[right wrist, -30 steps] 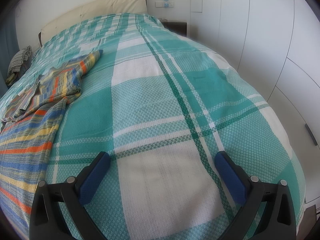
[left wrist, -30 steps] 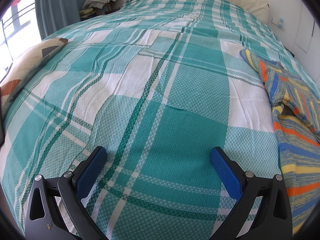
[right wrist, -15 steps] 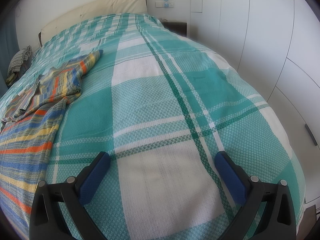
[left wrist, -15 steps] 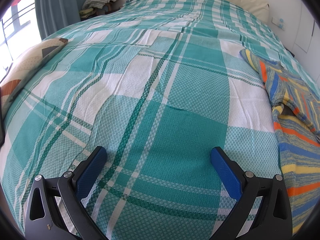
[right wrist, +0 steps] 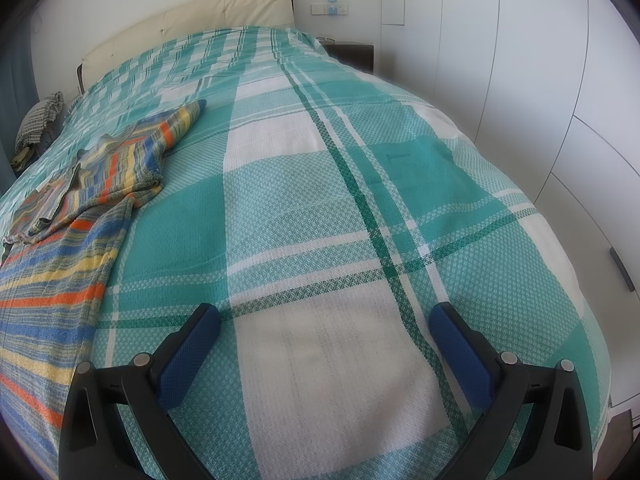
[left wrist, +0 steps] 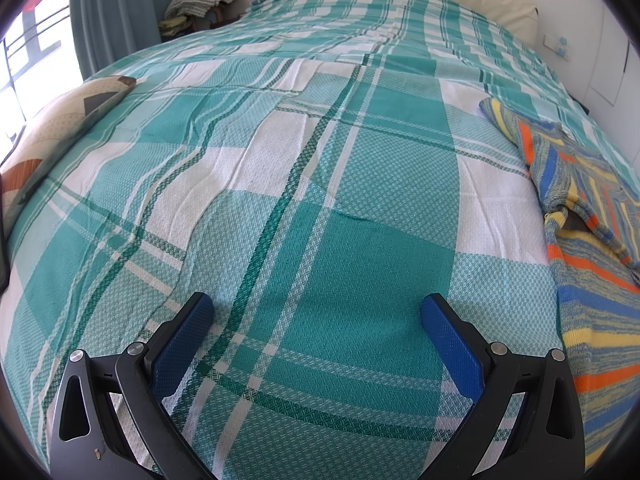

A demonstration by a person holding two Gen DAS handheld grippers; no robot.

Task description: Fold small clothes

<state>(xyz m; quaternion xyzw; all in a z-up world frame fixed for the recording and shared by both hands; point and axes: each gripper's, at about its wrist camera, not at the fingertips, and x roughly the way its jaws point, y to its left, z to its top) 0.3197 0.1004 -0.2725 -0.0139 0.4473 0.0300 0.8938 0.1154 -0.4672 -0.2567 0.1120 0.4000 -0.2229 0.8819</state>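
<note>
The folding has not begun: this reads as the opening step, with both tools poised over the bed and nothing taken up. The left gripper (left wrist: 316, 312), black-framed with blue textured pads, sits at the bottom centre of its view with its jaws spread wide and empty over the teal-and-white plaid woven bedspread (left wrist: 280, 184). The right gripper (right wrist: 324, 320), of the same build, sits at the bottom centre of its own view, likewise wide apart and holding nothing.

The task's thing, a small knitted garment striped in blue, orange, yellow and grey (left wrist: 588, 216), lies loosely spread on the bedspread along the right edge of the left wrist view; in the right wrist view the same garment (right wrist: 80, 220) runs down the left side, with a sleeve reaching toward the upper left of centre and the body filling the lower left corner. It lies between the two tools, near each but touched by neither.

Both grippers appear to be held low and roughly level, pointing up the bed toward the cream padded headboard (right wrist: 192, 20), each aimed past the garment, not at it.

The next move probably calls for turning both tools inward, choosing an edge or sleeve, and lowering the jaws onto the knit without catching the bedspread beneath.
</note>
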